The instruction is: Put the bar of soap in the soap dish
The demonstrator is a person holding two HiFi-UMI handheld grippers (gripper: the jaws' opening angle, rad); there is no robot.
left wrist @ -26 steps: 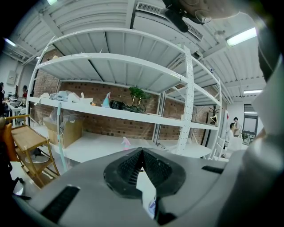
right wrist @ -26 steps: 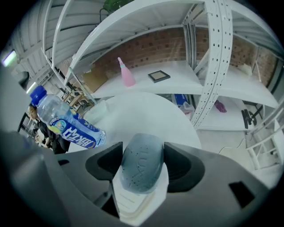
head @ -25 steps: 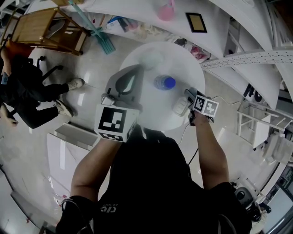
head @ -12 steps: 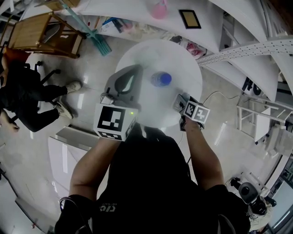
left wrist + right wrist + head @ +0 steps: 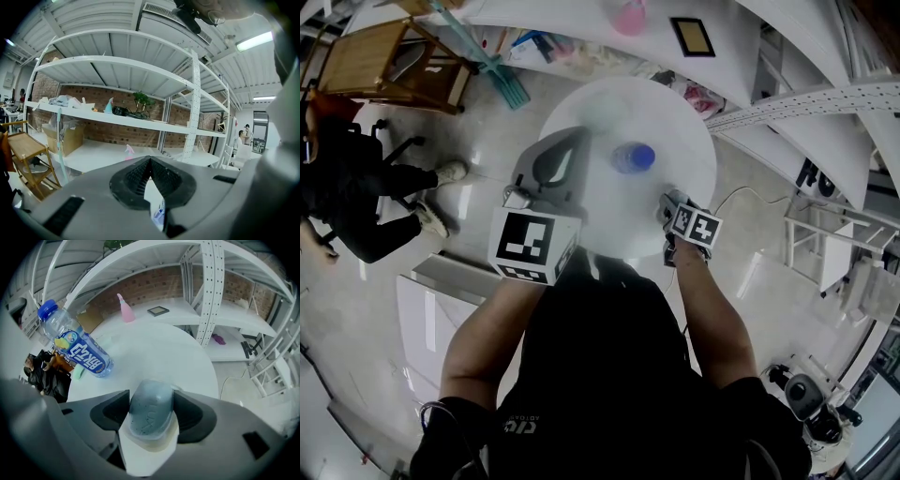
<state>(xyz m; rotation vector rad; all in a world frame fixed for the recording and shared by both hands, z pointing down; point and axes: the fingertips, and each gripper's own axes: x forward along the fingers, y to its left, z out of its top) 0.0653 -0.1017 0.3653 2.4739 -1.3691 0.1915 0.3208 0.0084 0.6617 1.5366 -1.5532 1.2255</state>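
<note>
Bright, even light is given by a ceiling tube (image 5: 255, 41); table (image 5: 675, 127) is washed out; strong fisheye bending, edges vignetted black.

A round white table (image 5: 680, 122) stands on a glossy pale floor (image 5: 441, 216). 1 clear water bottle (image 5: 633, 157) with a blue cap and blue label stands upright near the table's middle. In the right gripper view 1 small pale green thing (image 5: 77, 372) lies on the tabletop just behind the bottle, near the far left rim, too blurred to tell what it is.
</note>
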